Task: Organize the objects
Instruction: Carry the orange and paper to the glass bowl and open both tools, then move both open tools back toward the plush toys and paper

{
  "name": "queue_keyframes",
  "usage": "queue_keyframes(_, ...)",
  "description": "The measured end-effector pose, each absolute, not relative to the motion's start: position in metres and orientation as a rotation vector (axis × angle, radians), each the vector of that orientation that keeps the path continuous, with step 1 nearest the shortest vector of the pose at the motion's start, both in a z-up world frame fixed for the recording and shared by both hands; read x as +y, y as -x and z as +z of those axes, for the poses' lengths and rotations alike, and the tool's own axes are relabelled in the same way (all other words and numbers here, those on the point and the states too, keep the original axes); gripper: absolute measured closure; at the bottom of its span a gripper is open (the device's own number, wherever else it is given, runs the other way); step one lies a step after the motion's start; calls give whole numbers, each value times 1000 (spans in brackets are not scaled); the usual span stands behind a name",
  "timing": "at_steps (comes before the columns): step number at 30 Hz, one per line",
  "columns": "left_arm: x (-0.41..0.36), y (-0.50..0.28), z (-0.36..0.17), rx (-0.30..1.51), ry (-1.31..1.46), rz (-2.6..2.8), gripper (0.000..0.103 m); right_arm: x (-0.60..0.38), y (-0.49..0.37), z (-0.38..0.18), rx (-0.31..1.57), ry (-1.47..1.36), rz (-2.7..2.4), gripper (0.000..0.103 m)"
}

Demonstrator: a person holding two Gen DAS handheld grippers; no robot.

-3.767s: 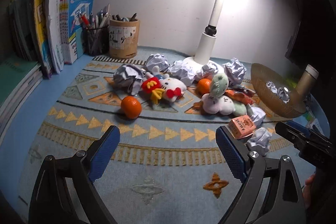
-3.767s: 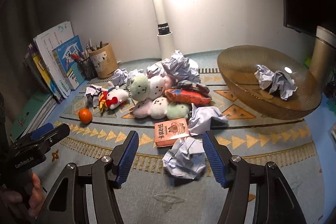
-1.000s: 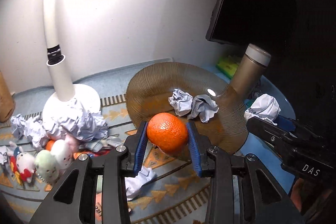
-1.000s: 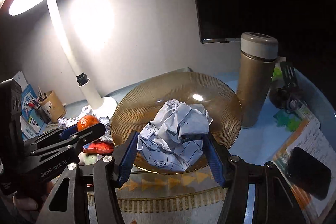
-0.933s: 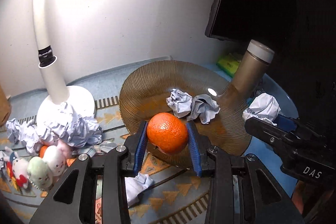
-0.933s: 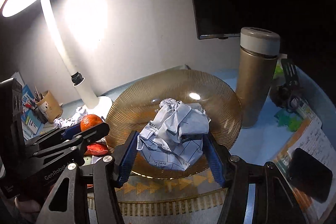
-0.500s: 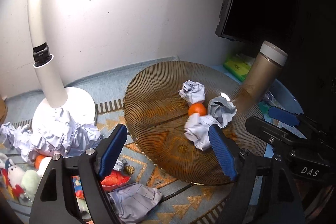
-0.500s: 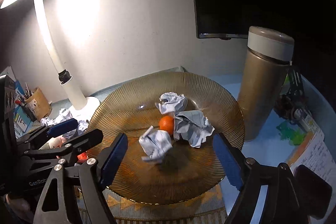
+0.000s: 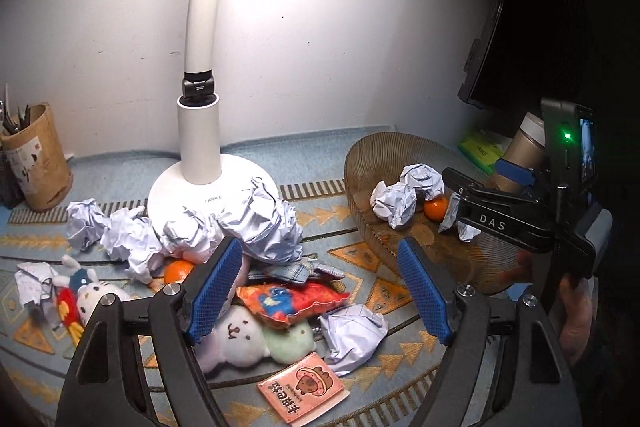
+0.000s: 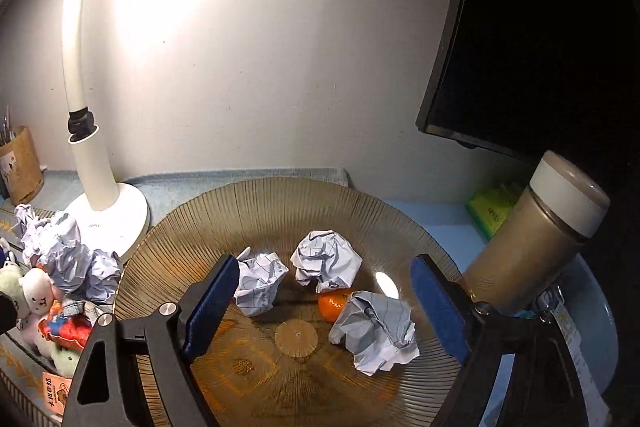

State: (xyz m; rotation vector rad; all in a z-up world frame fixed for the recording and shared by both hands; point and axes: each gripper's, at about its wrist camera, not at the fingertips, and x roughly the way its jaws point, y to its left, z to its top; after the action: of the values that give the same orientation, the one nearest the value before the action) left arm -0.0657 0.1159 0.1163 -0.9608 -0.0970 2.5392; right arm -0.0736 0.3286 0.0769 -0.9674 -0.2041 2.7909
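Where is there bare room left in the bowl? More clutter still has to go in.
The near half of the bowl, around its centre disc, is bare, as is the far wall by the rim. The middle is crowded: three paper balls ring the orange. On the mat, the pile by the lamp base is packed.

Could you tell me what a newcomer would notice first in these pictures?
Probably the ribbed amber bowl on the right of the desk, holding three paper balls and an orange. Next, the white lamp at the back, with crumpled paper and plush toys heaped around its base.
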Motion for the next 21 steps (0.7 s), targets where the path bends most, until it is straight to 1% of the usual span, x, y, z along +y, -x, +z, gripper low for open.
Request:
queue_keyframes(6, 87, 63, 113, -208, 951, 2544, 24, 333, 87, 65, -246, 987, 2724, 17)
queue_keyframes(9, 80, 58, 111, -210, 960, 2555, 24, 336, 84, 64, -252, 997, 2700, 17)
queue_keyframes(11, 76, 52, 110, -216, 960, 2558, 24, 340, 78, 63, -225, 1019, 2691, 17)
queue_keyframes(14, 70, 44, 107, -227, 966, 2555, 24, 345, 58, 62, -175, 1049, 2682, 17)
queue_keyframes(21, 57, 16, 102, -232, 968, 2549, 24, 357, -19, 61, -132, 1050, 2597, 17)
